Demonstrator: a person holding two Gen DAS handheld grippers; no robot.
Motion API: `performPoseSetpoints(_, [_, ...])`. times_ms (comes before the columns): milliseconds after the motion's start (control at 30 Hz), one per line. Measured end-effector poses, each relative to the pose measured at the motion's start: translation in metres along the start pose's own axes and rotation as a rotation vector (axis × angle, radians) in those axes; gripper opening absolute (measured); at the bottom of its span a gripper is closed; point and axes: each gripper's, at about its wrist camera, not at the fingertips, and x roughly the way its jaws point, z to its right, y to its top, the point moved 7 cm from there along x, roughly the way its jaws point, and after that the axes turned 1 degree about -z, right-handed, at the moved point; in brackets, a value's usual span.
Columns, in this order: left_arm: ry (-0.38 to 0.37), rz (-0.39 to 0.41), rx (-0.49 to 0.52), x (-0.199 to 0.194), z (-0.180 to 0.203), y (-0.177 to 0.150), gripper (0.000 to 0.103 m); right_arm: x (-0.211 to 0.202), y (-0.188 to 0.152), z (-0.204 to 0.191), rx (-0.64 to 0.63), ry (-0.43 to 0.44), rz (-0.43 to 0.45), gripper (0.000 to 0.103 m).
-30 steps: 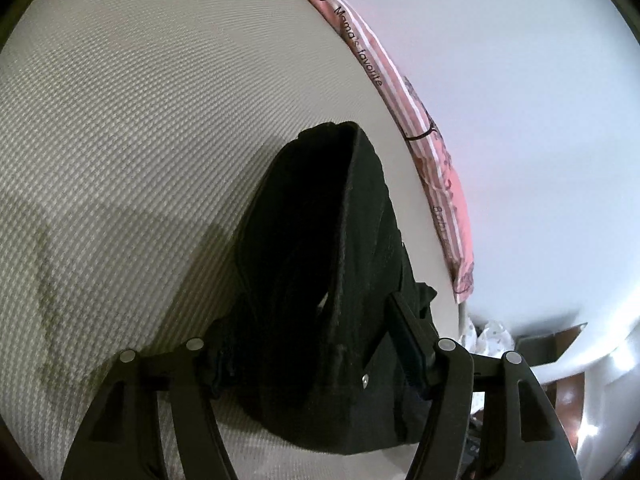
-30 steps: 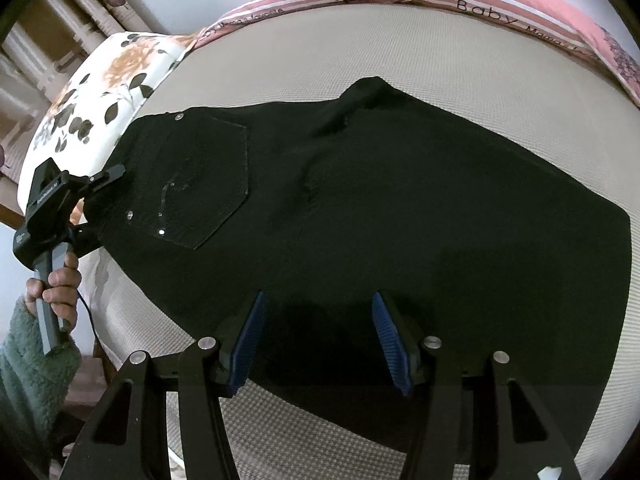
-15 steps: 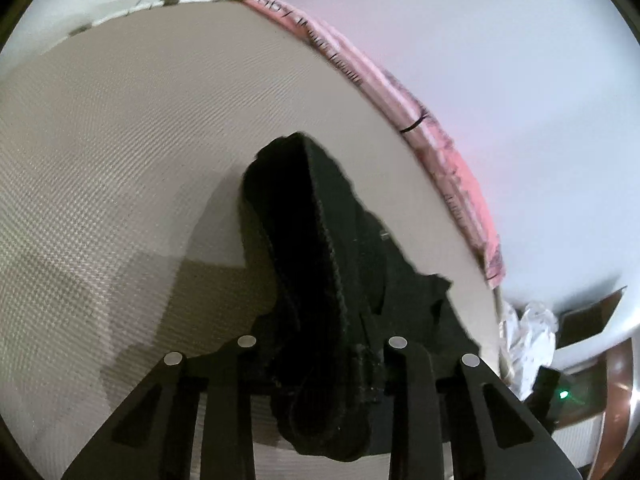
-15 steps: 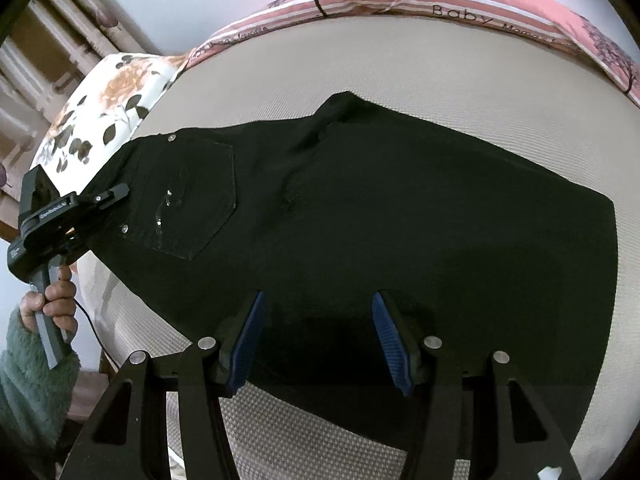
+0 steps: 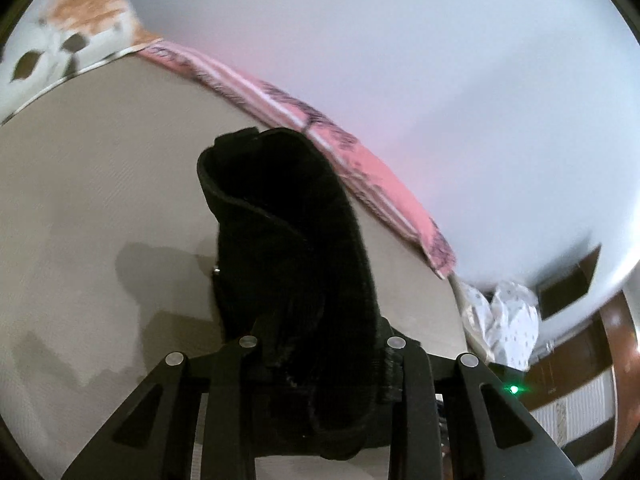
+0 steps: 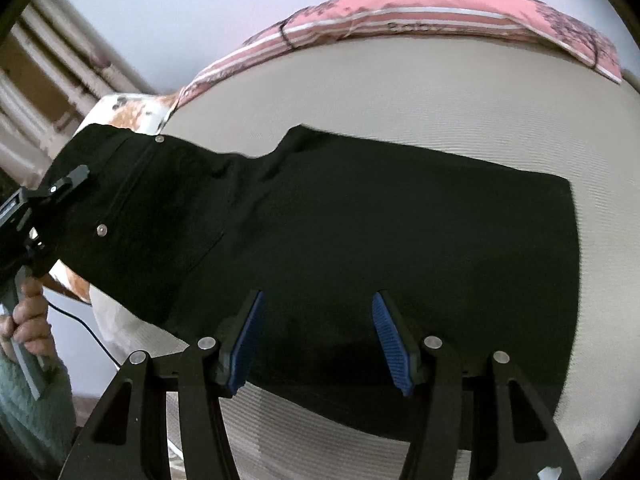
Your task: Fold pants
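Black pants (image 6: 360, 240) lie on the bed (image 6: 440, 92), waistband clamped and raised in the left tongs (image 5: 320, 360), right tongs (image 6: 316, 336) parted and empty above the leg; carry the waist over evenly toward the hems.

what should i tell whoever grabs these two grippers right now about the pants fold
Left gripper: clamped on the waist end of the black pants, with that end raised off the bed.
Right gripper: open, hovering over the near edge of the pants, gripping nothing.
Pants: legs laid together, flat across the bed, cuffs to the right in the right wrist view.
Done: waist end gripped and raised.
Left: probably carry the waist over toward the cuffs, lay it down and flatten.
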Motion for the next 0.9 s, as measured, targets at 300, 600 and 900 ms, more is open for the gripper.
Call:
performPoseSetpoints(300, [-0.069, -0.078, 0.096, 0.048, 0.078, -0.015, 0.027, -0.03, 0.001, 0.049, 0.091, -0.019, 0.056, 0.053])
performPoseSetpoints(600, [-0.097, -0.185, 0.186, 0.098, 0.137, -0.045, 0.027, -0.066, 0.011, 0.1, 0.205, -0.016, 0.128, 0.053])
performPoseSetpoints(900, [-0.064, -0.312, 0.269, 0.147, 0.169, -0.094, 0.027, -0.087, 0.013, 0.143, 0.281, -0.011, 0.171, 0.053])
